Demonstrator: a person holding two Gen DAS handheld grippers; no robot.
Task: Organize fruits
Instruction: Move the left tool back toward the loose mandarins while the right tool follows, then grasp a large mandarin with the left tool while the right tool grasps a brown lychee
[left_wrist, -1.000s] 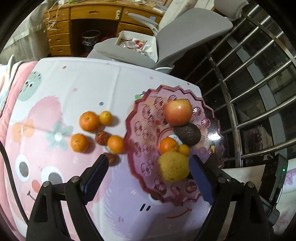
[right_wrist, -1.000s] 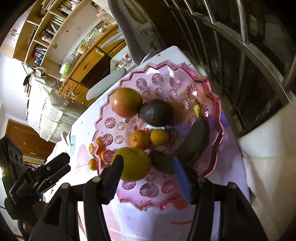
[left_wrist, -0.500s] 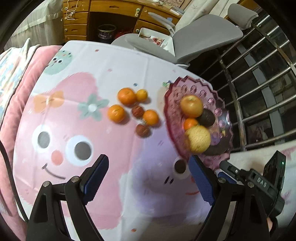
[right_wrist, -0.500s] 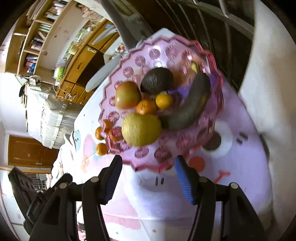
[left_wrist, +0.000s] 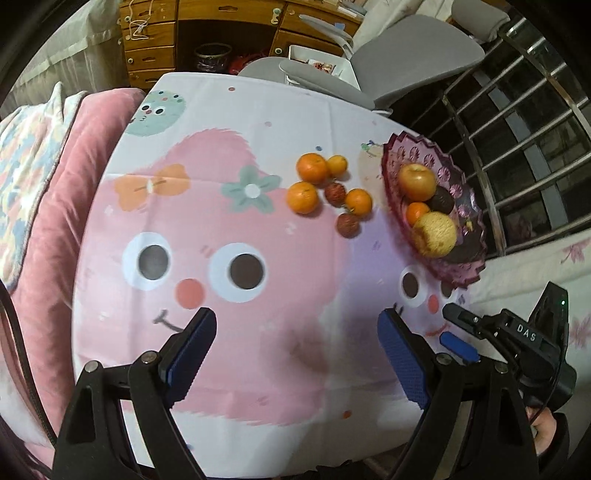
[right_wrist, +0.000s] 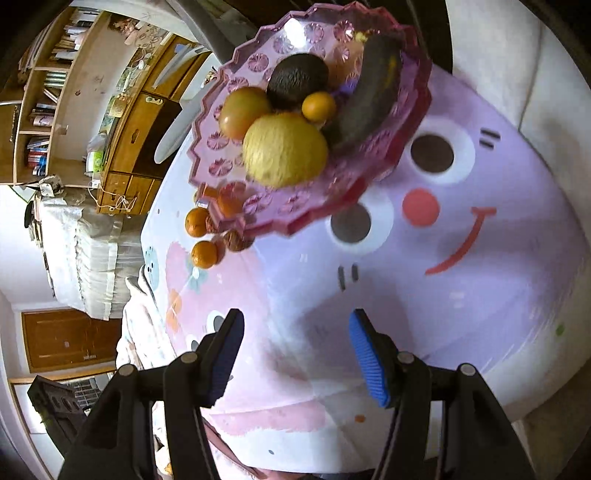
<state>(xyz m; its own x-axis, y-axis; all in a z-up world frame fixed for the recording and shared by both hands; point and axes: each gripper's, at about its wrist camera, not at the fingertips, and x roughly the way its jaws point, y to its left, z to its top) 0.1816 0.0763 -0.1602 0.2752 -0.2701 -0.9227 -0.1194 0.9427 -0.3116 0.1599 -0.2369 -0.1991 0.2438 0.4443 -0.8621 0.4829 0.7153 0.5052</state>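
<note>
A pink scalloped fruit plate (left_wrist: 467, 221) (right_wrist: 295, 218) stands at the table's right side. It holds an apple (left_wrist: 416, 181), an avocado (right_wrist: 297, 79), a small orange (right_wrist: 318, 107), a big yellow citrus (left_wrist: 434, 235) (right_wrist: 284, 149) and a dark banana (right_wrist: 369, 92). Several oranges (left_wrist: 303, 197) and two dark red fruits (left_wrist: 348, 224) lie on the cloth left of the plate. My left gripper (left_wrist: 295, 343) is open and empty, well short of the fruit. My right gripper (right_wrist: 295, 350) is open and empty, short of the plate; it also shows in the left wrist view (left_wrist: 517, 339).
The table wears a pink and lilac cartoon cloth (left_wrist: 221, 229). A grey chair (left_wrist: 369, 74) and wooden drawers (left_wrist: 177, 33) stand behind it. A metal railing (left_wrist: 517, 110) is at the right. A pink blanket (left_wrist: 44, 192) lies at the left.
Both grippers have pulled back from the plate toward the table's near edge. The plate and fruit look smaller and farther away. Both stay open and empty.
</note>
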